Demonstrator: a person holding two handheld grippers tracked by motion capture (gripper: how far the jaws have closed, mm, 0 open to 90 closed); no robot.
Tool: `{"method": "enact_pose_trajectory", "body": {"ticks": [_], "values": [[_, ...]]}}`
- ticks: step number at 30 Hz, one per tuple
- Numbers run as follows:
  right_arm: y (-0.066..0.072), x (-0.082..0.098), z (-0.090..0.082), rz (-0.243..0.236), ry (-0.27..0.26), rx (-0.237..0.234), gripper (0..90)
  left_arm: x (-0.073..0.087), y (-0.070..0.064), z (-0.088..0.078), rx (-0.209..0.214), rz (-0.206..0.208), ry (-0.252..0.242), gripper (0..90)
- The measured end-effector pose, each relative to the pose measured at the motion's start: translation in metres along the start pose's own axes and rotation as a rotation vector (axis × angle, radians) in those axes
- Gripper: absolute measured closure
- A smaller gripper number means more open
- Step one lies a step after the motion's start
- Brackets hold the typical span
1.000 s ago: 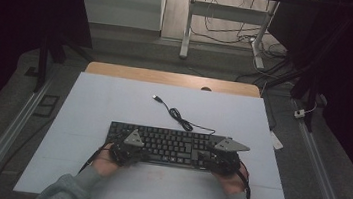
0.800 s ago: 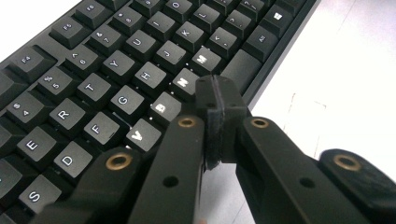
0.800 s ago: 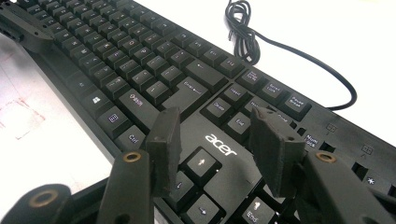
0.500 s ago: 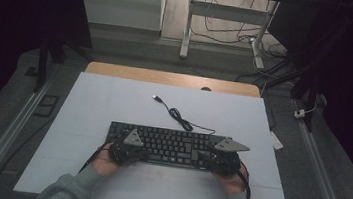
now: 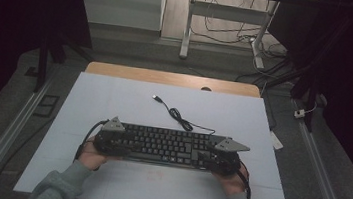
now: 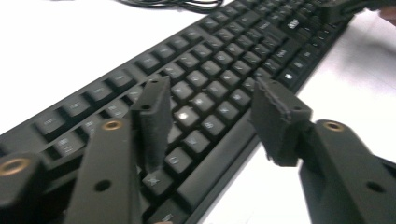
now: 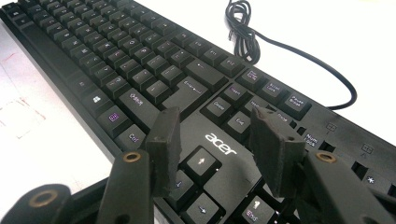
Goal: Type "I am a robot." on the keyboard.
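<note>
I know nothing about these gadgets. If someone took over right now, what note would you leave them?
Left hand-held gripper: jaws have just been opening, nothing clamped, over the keyboard left end.
Right hand-held gripper: open, over the arrow keys.
Keyboard lies flat near the front of the white table, its cable trailing unplugged behind.
Done: neither end gripped.
Left: probably grasp both ends.

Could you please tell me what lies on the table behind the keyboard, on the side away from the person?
Behind the keyboard its black cable runs loosely coiled across the white table, ending in a free USB plug. Where the cable joins the keyboard's back edge is hidden.
</note>
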State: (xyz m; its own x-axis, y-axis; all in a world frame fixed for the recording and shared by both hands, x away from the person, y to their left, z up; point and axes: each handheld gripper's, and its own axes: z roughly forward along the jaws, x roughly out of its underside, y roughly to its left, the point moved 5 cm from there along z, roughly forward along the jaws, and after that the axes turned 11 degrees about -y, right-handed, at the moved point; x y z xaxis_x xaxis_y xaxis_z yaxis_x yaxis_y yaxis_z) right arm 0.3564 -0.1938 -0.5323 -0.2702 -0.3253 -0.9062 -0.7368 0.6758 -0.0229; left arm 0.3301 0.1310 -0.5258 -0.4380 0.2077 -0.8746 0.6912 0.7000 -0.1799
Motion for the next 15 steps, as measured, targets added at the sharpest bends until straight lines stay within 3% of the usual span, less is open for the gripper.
{"method": "enact_pose_trajectory", "body": {"ticks": [8,15], "values": [[0.000,0.000,0.000,-0.004,0.004,0.001,53.6,0.000,0.015,-0.009,-0.050,-0.029,0.005,35.3],[0.000,0.001,0.000,-0.006,0.005,-0.001,53.6,0.001,0.021,-0.013,-0.058,-0.036,0.001,35.3]]}}
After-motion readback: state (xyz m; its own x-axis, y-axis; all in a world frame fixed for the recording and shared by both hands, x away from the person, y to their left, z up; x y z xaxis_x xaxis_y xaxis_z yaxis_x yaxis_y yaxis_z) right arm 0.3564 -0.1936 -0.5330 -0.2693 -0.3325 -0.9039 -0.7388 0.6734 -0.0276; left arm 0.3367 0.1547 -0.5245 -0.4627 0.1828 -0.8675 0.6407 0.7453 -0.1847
